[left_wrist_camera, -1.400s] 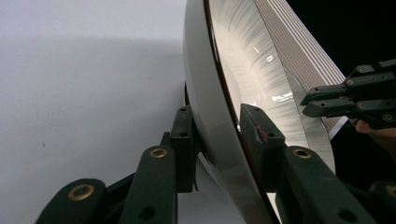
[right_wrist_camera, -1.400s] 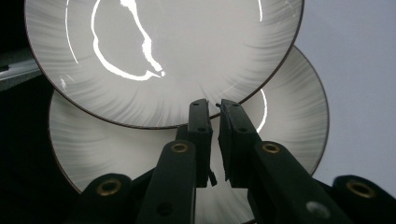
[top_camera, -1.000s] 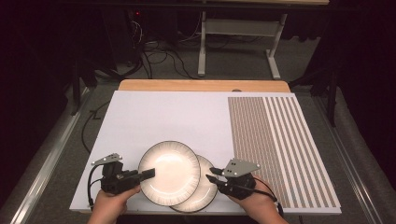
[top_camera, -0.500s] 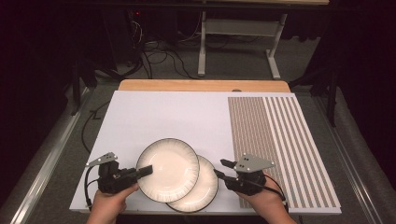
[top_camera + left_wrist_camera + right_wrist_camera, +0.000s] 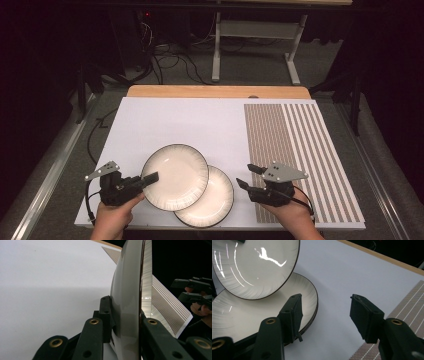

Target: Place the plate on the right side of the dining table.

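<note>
2 plates [image 5: 175, 176] overlap; left gripper [image 5: 150, 177] clamps the upper.

Right gripper [image 5: 246, 176] released the lower plate [image 5: 215, 200] (jaws opening).

Both plates, the upper plate [image 5: 175, 176] and the lower plate [image 5: 212, 200], are cream with a dark rim, the mat [image 5: 190, 125] is white, and its right part [image 5: 295, 150] has brown-and-white stripes.
</note>
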Motion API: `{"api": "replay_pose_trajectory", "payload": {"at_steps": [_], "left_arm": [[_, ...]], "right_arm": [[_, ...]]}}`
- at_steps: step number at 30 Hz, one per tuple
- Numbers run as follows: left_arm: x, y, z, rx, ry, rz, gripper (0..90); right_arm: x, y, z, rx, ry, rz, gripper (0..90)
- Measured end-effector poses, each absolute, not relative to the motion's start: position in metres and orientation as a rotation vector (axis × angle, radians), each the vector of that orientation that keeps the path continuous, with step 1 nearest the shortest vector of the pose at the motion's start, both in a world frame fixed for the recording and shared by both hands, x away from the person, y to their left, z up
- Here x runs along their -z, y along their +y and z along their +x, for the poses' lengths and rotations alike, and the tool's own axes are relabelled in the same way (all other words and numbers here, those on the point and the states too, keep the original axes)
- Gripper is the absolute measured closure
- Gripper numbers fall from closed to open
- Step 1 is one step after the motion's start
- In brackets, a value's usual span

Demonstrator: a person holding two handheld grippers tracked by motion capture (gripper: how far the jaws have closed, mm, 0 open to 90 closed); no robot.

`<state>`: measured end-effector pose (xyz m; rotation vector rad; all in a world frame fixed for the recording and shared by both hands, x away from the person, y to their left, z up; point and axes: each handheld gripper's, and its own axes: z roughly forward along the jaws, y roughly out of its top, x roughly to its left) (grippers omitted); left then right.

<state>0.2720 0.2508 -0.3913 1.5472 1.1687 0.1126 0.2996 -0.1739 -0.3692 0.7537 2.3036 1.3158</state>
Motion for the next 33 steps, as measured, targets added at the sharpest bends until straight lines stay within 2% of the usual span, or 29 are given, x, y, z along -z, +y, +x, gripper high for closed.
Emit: {"api": "replay_pose_trajectory", "payload": {"at_steps": [14,17,22,24,25,26,33], "left_arm": [[0.386,0.253,0.269,-0.264,1.112,1.544,78.0],[0.385,0.256,0.267,-0.314,1.095,1.543,77.9],[0.383,0.258,0.264,-0.358,1.072,1.539,77.9],[0.383,0.257,0.263,-0.38,1.056,1.542,77.9],[0.382,0.257,0.262,-0.393,1.048,1.548,77.9],[0.382,0.257,0.262,-0.402,1.038,1.55,77.8],[0.378,0.252,0.257,-0.478,0.982,1.599,77.5]], "right_arm": [[0.36,-0.204,0.301,-1.338,2.169,0.84,26.3],[0.359,-0.213,0.302,-1.33,2.14,0.871,19.3],[0.358,-0.22,0.303,-1.331,2.109,0.894,12.7],[0.358,-0.224,0.303,-1.331,2.092,0.898,6.2],[0.358,-0.224,0.303,-1.331,2.092,0.898,6.2],[0.359,-0.226,0.303,-1.338,2.086,0.915,1.5],[0.359,-0.233,0.3,-1.354,2.058,0.935,0.6]]}}
